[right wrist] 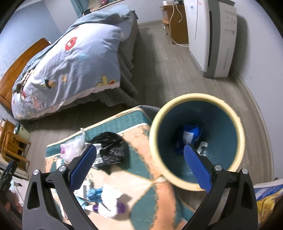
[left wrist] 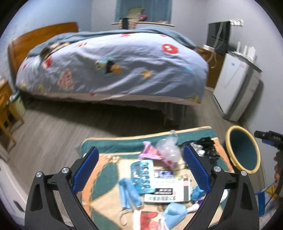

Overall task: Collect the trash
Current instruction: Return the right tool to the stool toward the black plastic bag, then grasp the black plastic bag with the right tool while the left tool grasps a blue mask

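- Trash (left wrist: 155,184) litters our rug (left wrist: 106,177): blue masks, crumpled wrappers, printed boxes, a black bag (right wrist: 111,146).
- Both our grippers' fingers (left wrist: 86,169) (right wrist: 198,166) are spread, empty.

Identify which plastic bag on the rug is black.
The crumpled black bag nearest the bin; the clear bag lies left of it, farther from the bin.

Home bedroom. Bed (left wrist: 113,67) with cartoon-print blue duvet (right wrist: 70,67) and wooden headboard (left wrist: 42,35), curtained window (left wrist: 143,10) behind it, wood-plank floor (left wrist: 53,134). White appliance (right wrist: 210,35) stands against the wall; patterned rug (right wrist: 141,169) lies by the bed.
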{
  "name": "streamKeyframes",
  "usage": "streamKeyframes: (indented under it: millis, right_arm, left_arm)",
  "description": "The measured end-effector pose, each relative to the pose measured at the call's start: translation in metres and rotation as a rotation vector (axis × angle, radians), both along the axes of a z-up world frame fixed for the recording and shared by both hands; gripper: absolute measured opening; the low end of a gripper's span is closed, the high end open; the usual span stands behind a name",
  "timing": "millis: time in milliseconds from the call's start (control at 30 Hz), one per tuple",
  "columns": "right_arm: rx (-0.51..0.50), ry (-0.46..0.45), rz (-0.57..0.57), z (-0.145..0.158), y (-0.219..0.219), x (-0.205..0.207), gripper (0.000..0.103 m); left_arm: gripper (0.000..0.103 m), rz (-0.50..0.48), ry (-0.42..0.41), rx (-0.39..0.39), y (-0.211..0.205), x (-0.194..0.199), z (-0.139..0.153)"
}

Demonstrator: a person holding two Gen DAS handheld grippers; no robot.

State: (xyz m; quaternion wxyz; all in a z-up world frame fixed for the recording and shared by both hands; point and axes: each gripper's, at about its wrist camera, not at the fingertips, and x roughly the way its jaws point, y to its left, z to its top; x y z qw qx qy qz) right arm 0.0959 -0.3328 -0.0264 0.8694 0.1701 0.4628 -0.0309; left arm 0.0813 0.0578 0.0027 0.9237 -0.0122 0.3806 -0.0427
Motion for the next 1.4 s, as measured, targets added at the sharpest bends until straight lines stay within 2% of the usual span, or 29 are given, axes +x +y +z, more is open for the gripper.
streamKeyframes:
  millis: [133, 367, 500, 633, 800, 900, 1167, 1267, 1333, 1400]
  right_arm:
    - [0.028, 0.022, 0.011, -0.009, 0.022, 0.005, 0.097]
    - [-0.021, 0.042, 0.107, -0.027, 0.059, 0.017, 0.097]
    - [-0.053, 0.061, 0.148, -0.034, 0.066, 0.021, 0.097]
    - [-0.048, 0.067, 0.144, -0.038, 0.064, 0.027, 0.097]
    - [-0.032, 0.084, 0.12, -0.049, 0.055, 0.039, 0.097]
    - [-0.071, 0.109, 0.139, -0.062, 0.058, 0.049, 0.097]
    - [-0.146, 0.139, 0.219, -0.088, 0.072, 0.07, 0.097]
    - [-0.164, 0.155, 0.251, -0.098, 0.08, 0.077, 0.097]
    - [-0.156, 0.172, 0.262, -0.106, 0.082, 0.082, 0.095]
    - [-0.137, 0.188, 0.264, -0.112, 0.083, 0.085, 0.088]
  left_arm:
    - [0.095, 0.062, 0.026, -0.009, 0.027, 0.004, -0.013]
    - [0.095, 0.112, 0.104, -0.055, 0.053, 0.023, -0.039]
    - [0.095, 0.069, 0.112, -0.05, 0.044, 0.03, -0.043]
    - [0.095, -0.008, 0.101, 0.035, 0.024, 0.033, -0.045]
    - [0.095, -0.06, 0.174, 0.079, 0.008, 0.043, -0.068]
    - [0.095, -0.077, 0.214, 0.106, 0.006, 0.046, -0.082]
    - [0.094, -0.077, 0.368, 0.053, 0.016, 0.054, -0.117]
    - [0.089, -0.075, 0.407, 0.031, 0.02, 0.055, -0.123]
    - [0.076, -0.081, 0.438, 0.027, 0.021, 0.057, -0.129]
    - [0.069, -0.085, 0.477, 0.028, 0.021, 0.057, -0.136]
